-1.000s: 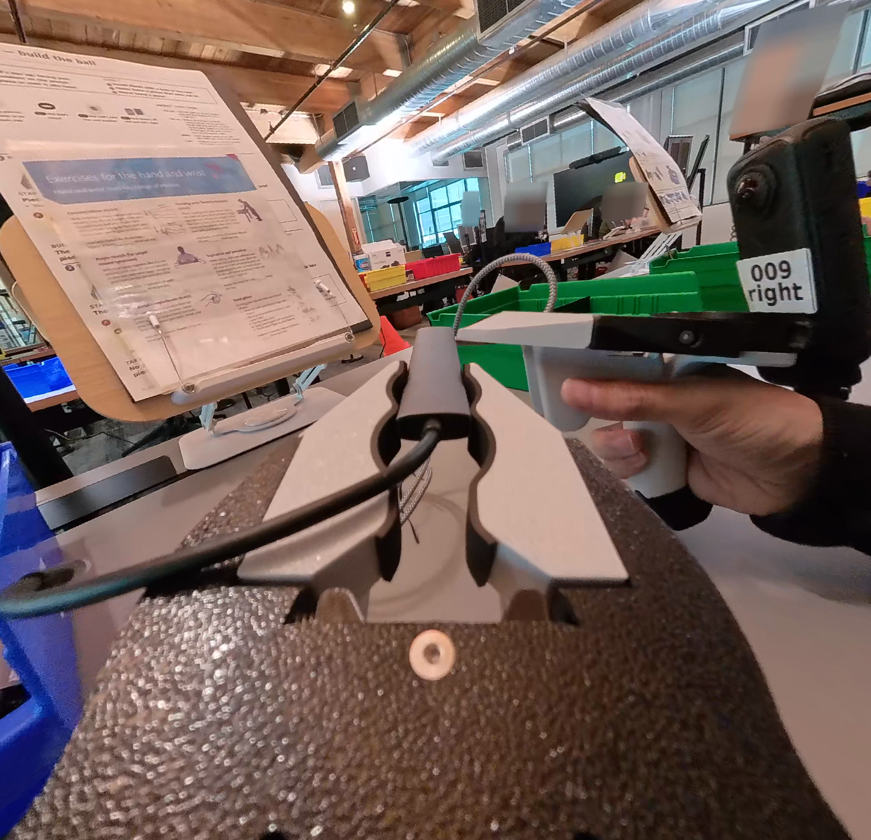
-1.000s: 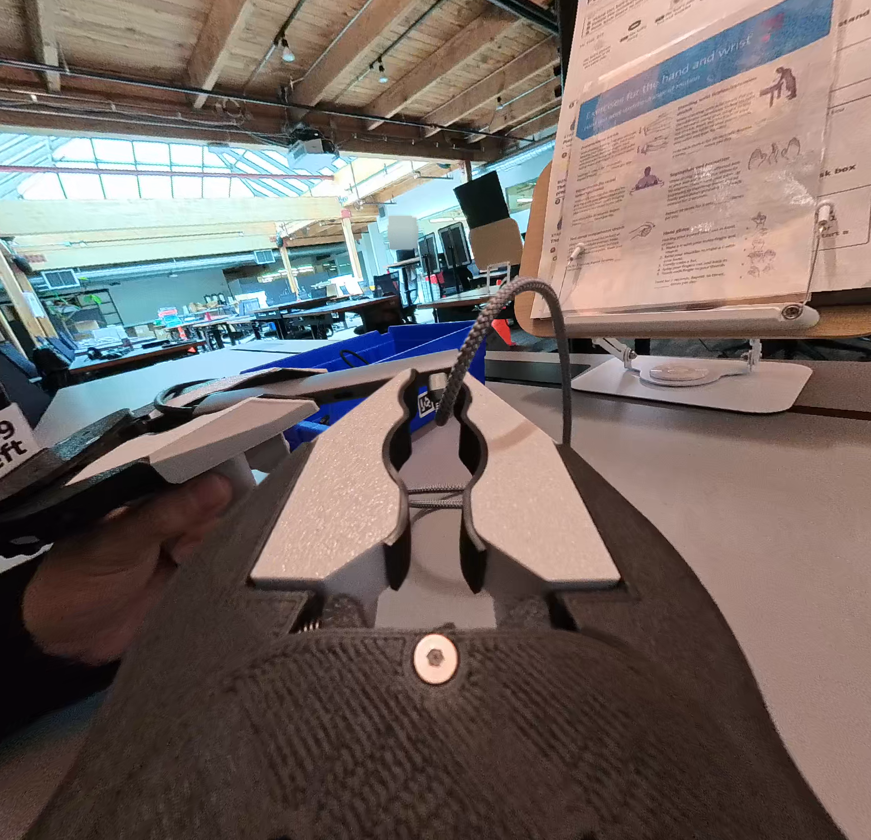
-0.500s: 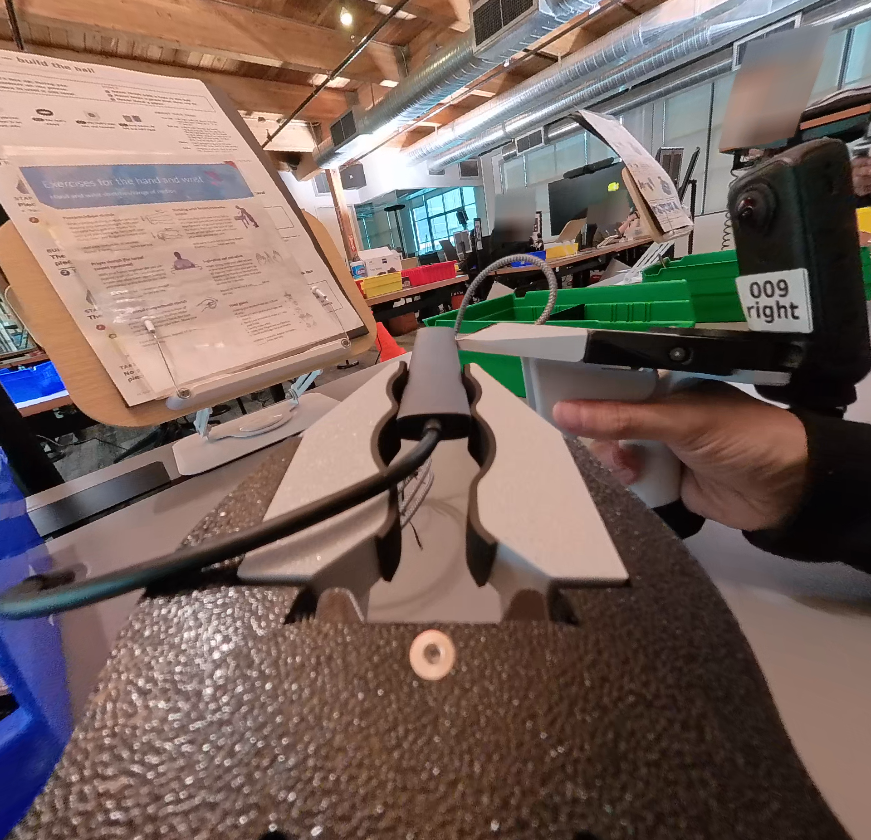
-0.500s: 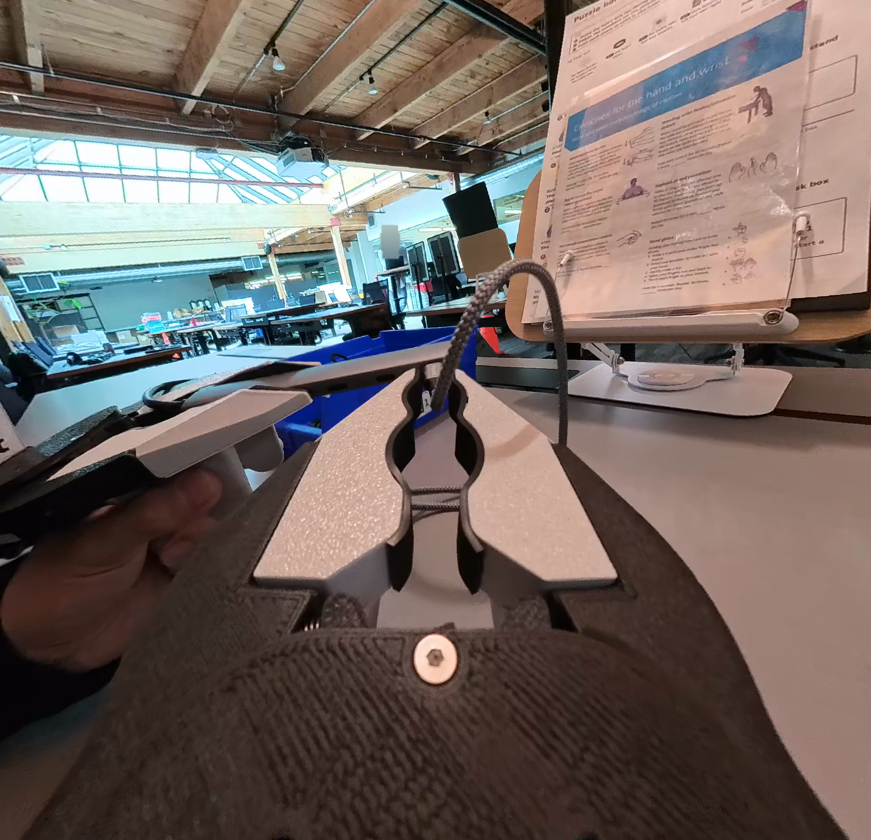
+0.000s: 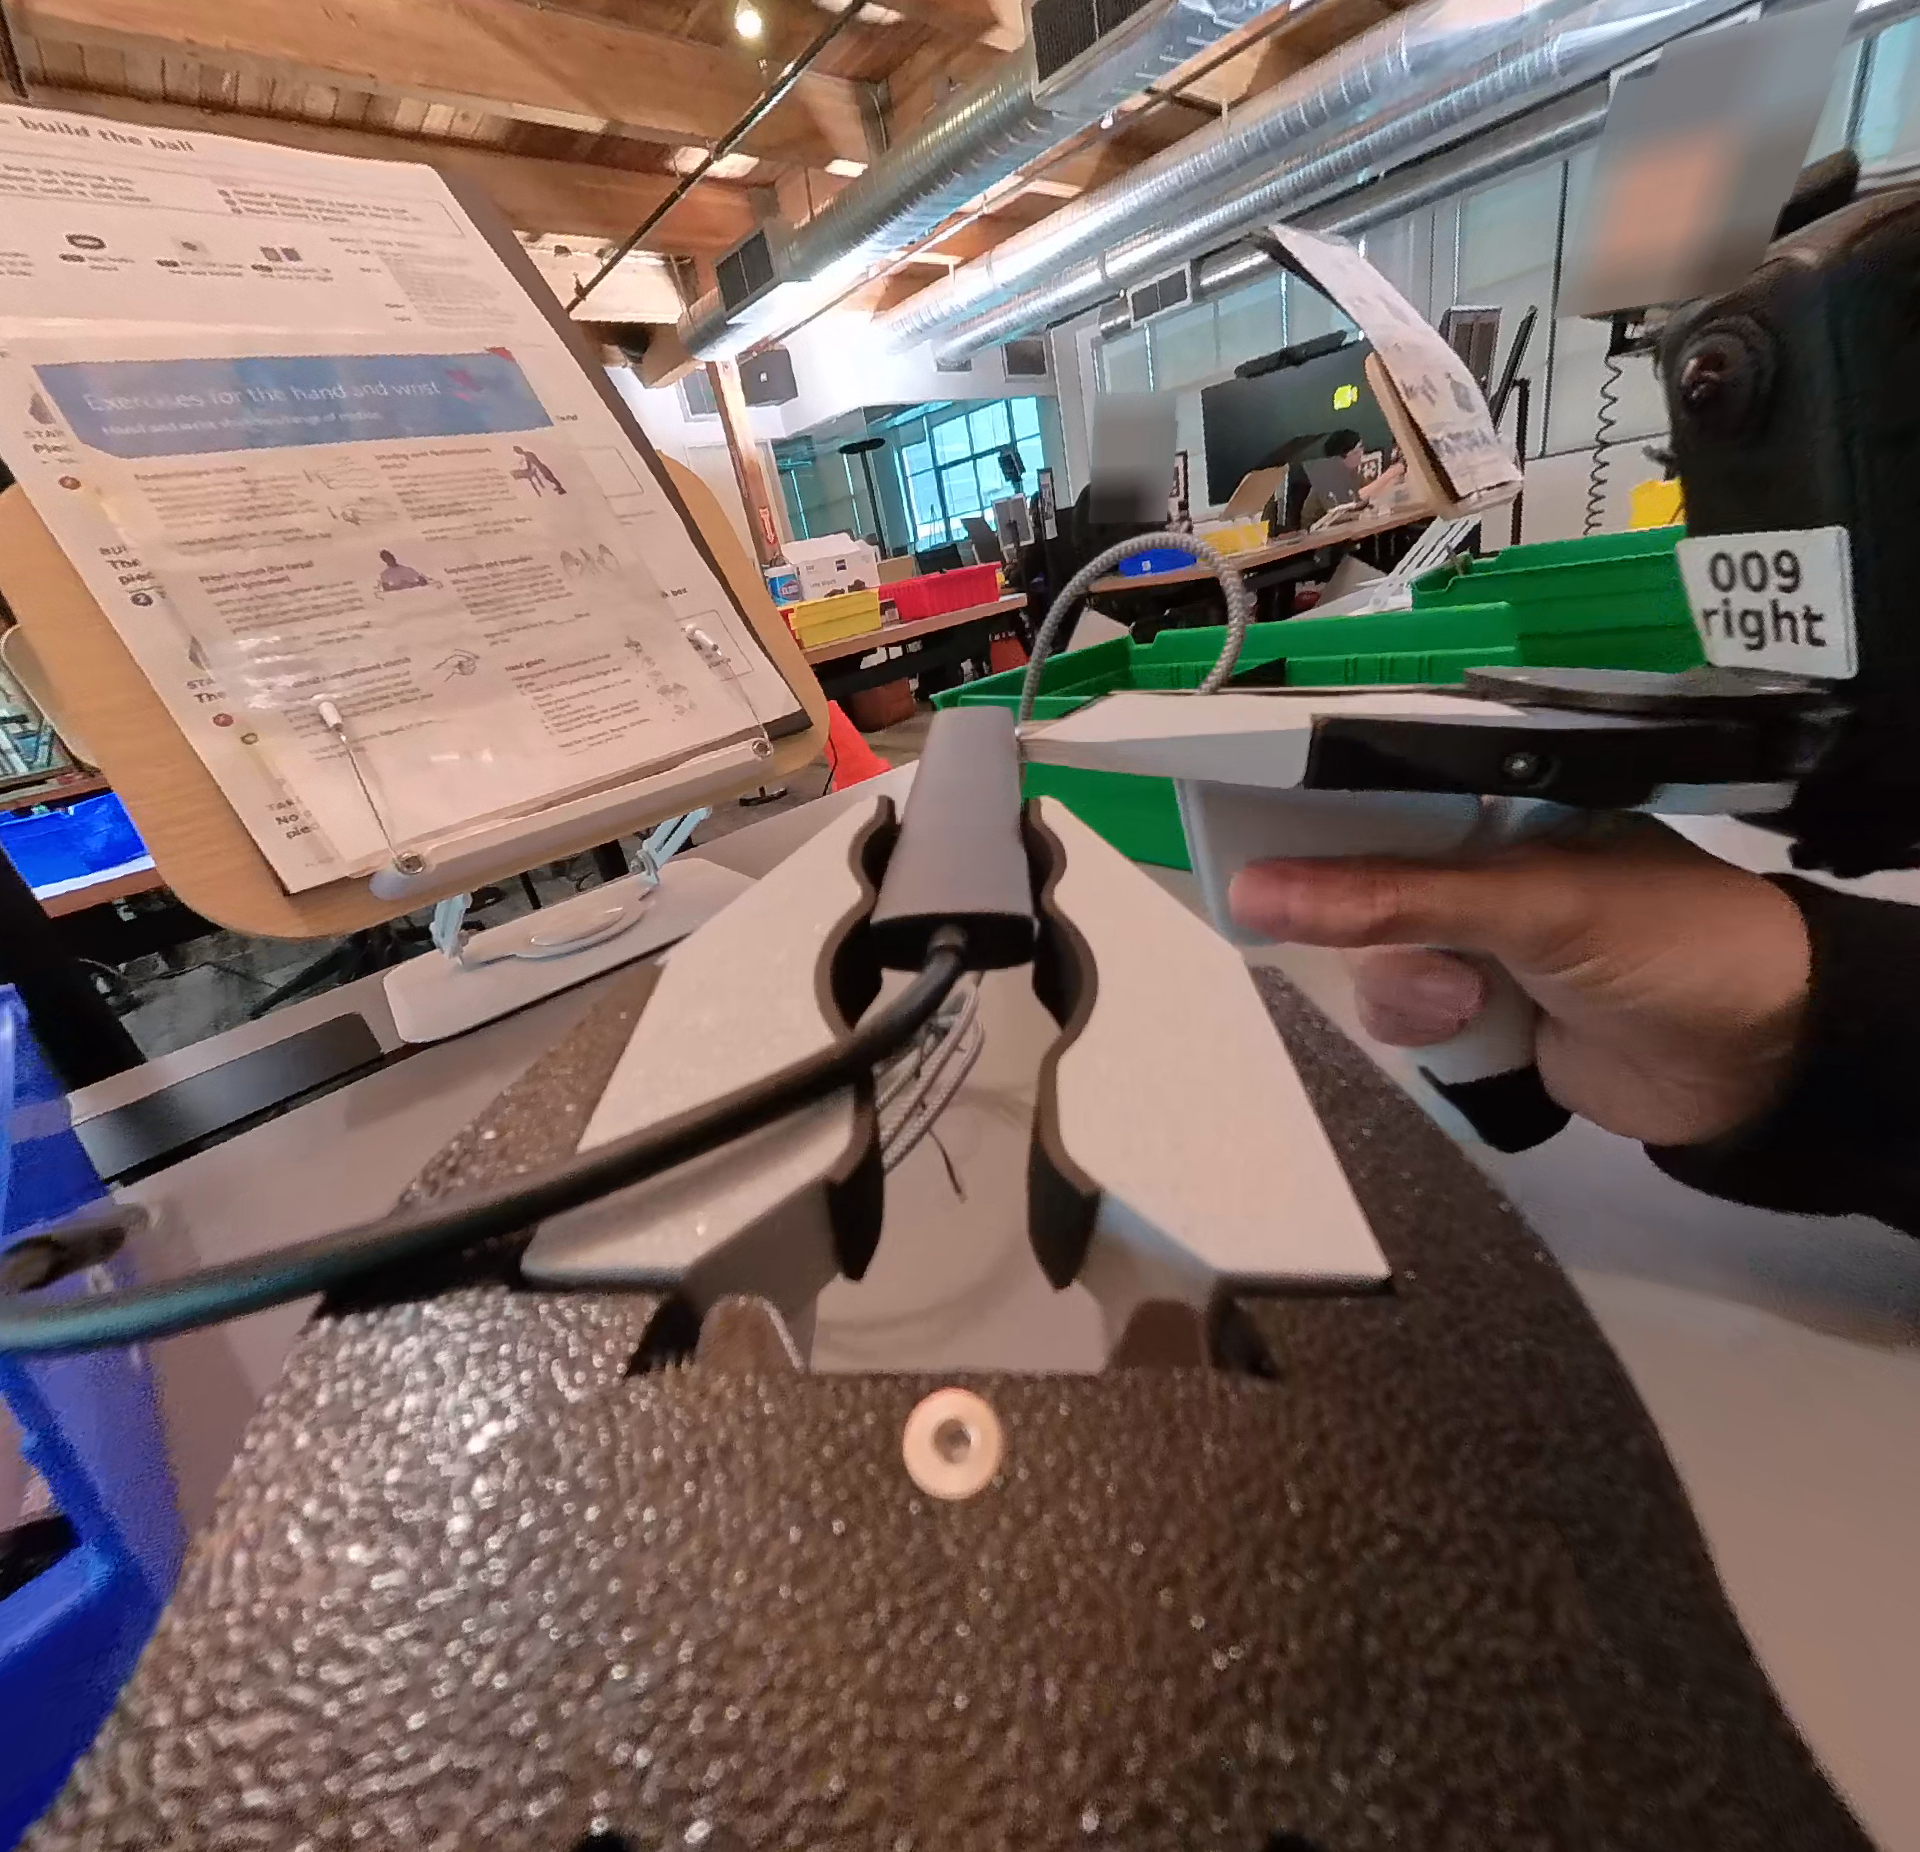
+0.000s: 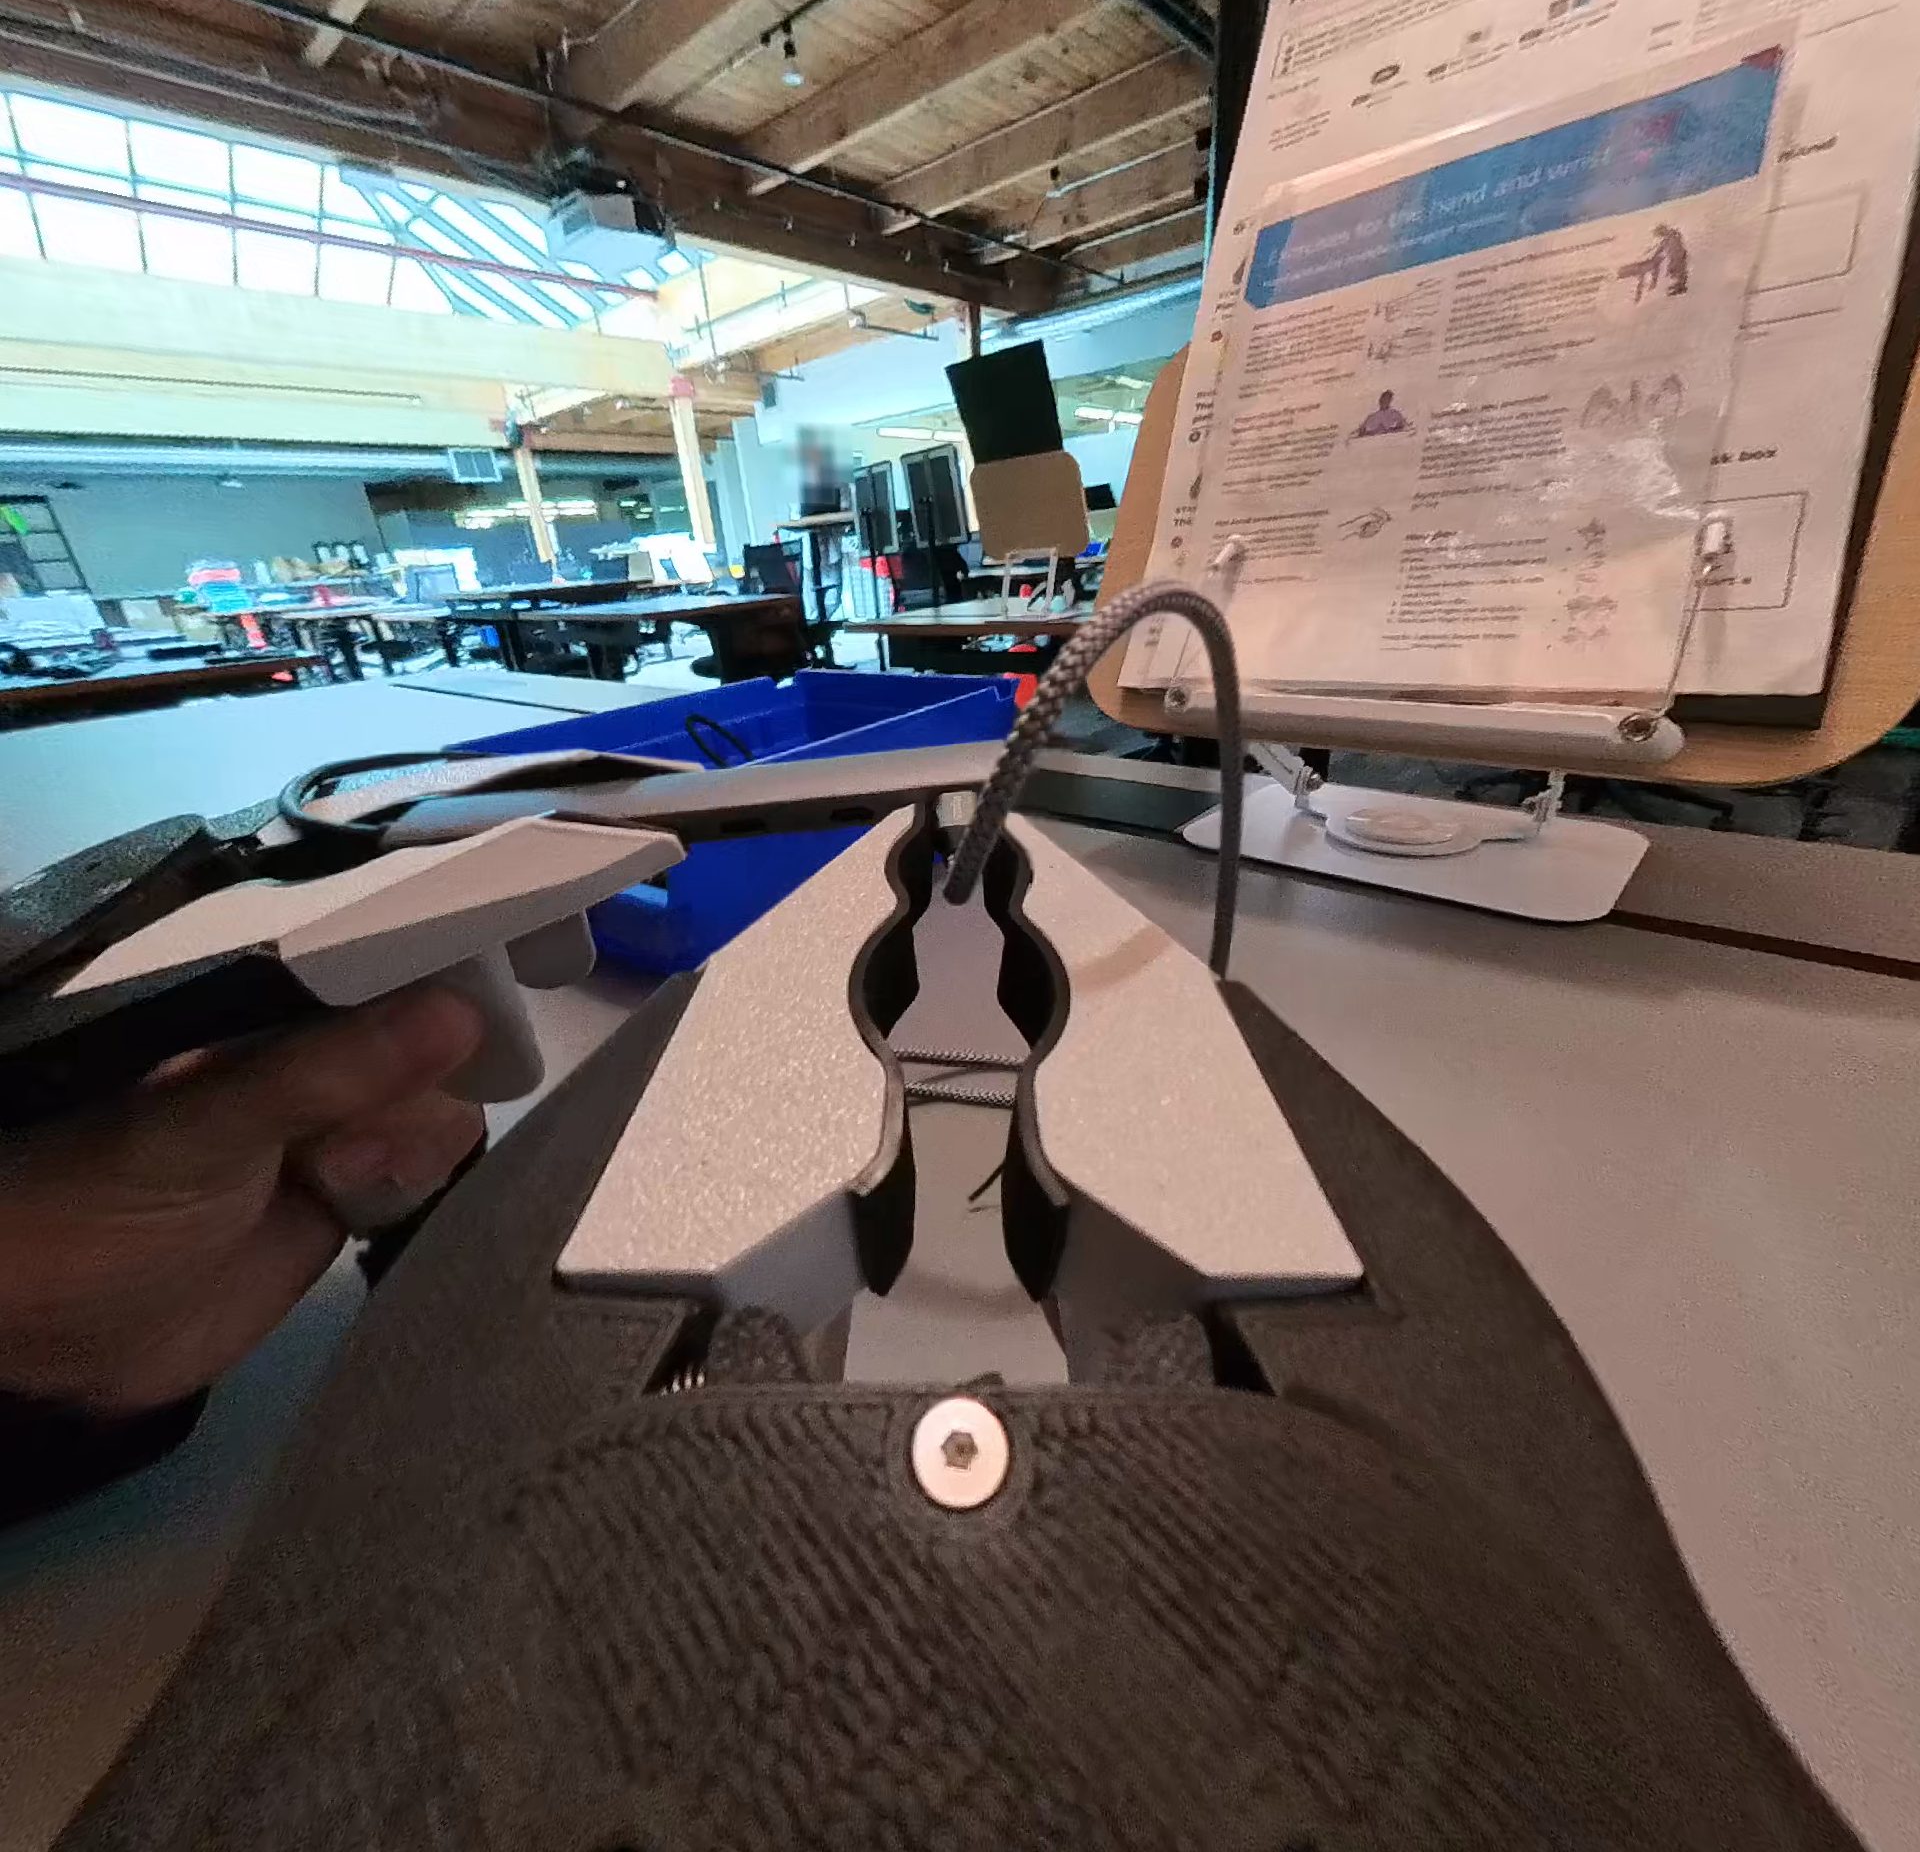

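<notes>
My left gripper (image 5: 956, 810) is shut on a slim dark grey hub (image 5: 958, 867), held level above the table. The hub's black cable (image 5: 520, 1200) trails back to the left. My right gripper (image 6: 961, 836) is shut on the plug end of a braided grey cable (image 6: 1049, 701), which arches up and drops to the right. In the left wrist view the right gripper (image 5: 1049, 748) comes in from the right and its tip meets the hub's right side. In the right wrist view the hub (image 6: 727, 805) lies crosswise just beyond my fingertips. The plug itself is hidden.
A document stand with printed sheets (image 5: 343, 555) stands on the grey table (image 6: 1558, 1127) behind the grippers. A blue bin (image 6: 790, 732) is at the left, green bins (image 5: 1351, 680) at the right. A hand (image 5: 1558, 971) holds the right gripper's handle. Left tips to right tips: about 6 cm.
Both grippers have drifted slightly together, and the stand looks a little nearer. Both holds are unchanged, and the braided cable's end stays at the hub's side.
</notes>
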The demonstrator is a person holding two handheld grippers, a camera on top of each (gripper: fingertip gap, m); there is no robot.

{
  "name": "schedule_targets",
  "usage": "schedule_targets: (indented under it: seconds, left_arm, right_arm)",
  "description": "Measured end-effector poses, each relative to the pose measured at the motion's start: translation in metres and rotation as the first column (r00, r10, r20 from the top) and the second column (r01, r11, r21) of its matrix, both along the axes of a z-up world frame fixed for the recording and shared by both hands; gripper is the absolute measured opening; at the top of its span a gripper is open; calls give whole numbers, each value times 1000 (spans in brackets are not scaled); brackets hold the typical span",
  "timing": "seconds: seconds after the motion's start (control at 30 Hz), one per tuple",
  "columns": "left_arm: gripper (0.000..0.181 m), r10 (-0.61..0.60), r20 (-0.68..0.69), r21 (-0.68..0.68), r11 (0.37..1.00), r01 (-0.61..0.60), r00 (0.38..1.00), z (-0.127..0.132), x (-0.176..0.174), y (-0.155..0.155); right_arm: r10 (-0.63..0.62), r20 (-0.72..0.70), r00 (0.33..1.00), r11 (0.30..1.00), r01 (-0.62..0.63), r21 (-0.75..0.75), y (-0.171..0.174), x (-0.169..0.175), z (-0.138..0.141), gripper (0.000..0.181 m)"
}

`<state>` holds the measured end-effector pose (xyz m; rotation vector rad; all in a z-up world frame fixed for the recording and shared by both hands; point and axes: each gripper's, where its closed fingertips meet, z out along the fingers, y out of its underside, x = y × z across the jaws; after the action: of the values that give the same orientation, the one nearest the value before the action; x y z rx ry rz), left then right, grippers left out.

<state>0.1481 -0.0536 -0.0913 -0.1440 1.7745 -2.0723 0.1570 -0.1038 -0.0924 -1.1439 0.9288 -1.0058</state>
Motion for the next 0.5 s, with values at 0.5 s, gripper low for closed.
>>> schedule_targets:
  seconds: [0.5]
  left_arm:
    - [23, 12, 35, 67, 998, -15, 999, -1, -13, -7]
  right_arm:
    - [62, -49, 997, 997, -59, 51, -7, -14, -9, 9]
